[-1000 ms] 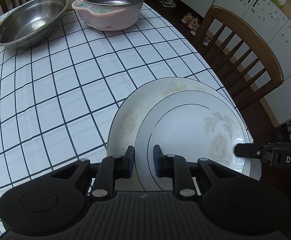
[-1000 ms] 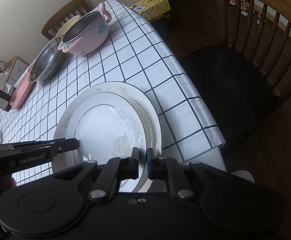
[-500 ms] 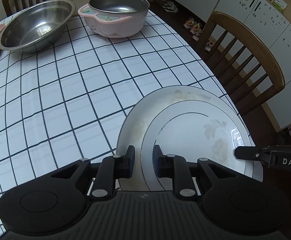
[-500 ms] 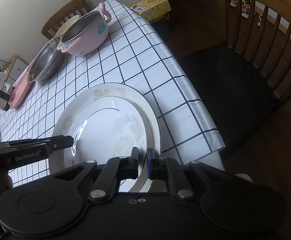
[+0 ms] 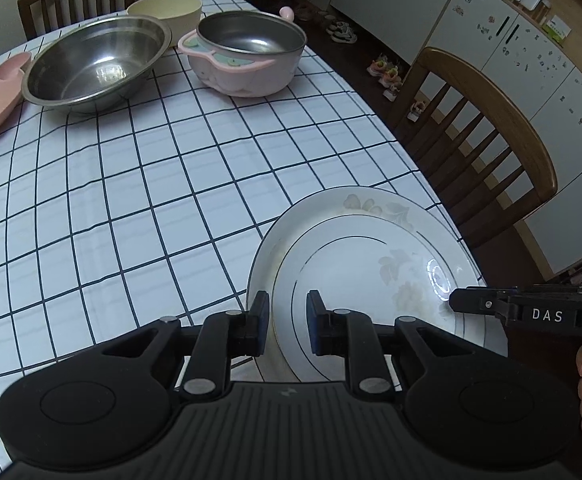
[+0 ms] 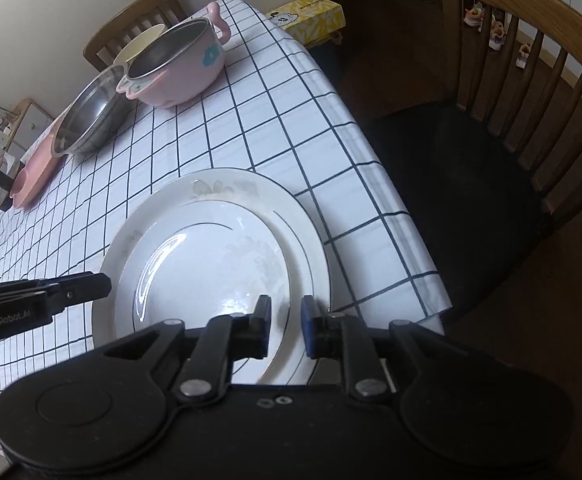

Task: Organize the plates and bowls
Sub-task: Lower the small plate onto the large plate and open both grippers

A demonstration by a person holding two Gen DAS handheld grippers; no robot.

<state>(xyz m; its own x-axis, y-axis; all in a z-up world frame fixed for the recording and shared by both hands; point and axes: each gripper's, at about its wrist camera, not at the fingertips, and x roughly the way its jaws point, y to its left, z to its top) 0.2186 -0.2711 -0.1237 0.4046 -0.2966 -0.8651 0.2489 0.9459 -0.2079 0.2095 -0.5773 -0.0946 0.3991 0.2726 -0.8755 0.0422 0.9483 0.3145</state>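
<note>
Left wrist: left gripper [image 5: 287, 322] slightly open, pads either side of the small plate [image 5: 371, 304] rim, no clear pinch. Small plate stacked on big plate [image 5: 363, 204] at the table [image 5: 131, 208] edge.

Right wrist: right gripper [image 6: 285, 326] jaws just opened, releasing the small plate [image 6: 211, 264]. Stacking done; bowls [image 6: 91, 120] next, needing a reach across.

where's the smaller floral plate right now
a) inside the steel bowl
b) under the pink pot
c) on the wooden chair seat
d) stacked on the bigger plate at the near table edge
d: the smaller plate lies on top of the larger plate by the near edge of the checked tablecloth, well apart from the steel bowl and pink pot at the far end.
</note>
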